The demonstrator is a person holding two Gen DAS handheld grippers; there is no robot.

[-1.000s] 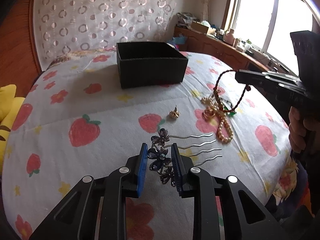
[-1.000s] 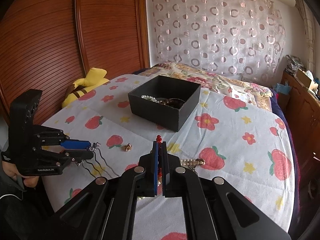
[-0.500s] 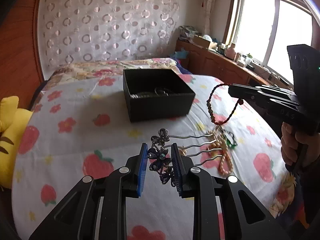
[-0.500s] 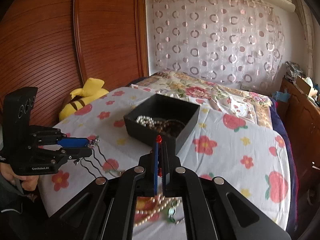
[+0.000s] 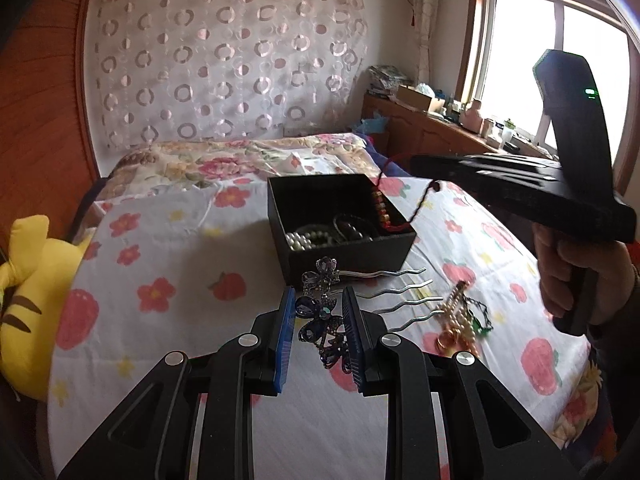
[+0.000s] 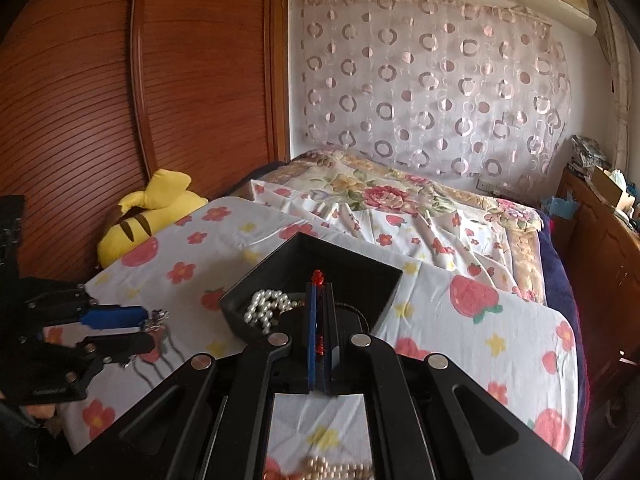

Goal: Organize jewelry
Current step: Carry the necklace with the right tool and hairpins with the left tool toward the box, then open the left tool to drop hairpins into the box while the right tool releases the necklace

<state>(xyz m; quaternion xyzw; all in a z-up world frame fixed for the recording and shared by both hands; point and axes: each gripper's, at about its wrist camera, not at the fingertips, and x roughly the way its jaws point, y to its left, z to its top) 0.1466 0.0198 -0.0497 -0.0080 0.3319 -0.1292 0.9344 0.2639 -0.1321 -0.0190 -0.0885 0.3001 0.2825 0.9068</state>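
The hair comb looked light but fiddly: stiff wavy metal prongs, a dark blue jewelled flower top, probably best pinched at the flower. That's where the left gripper had it clamped, lifted just short of the black box. The right gripper was squeezed tight on a red cord bracelet, dangling limp into the box.

1. One black box sat mid-frame.
2. One hair comb showed four metal prongs.
3. One red cord bracelet hung over the box.
4. One yellow plush toy lay at left.
5. Two grippers; the tangled heap possibly held several pieces.
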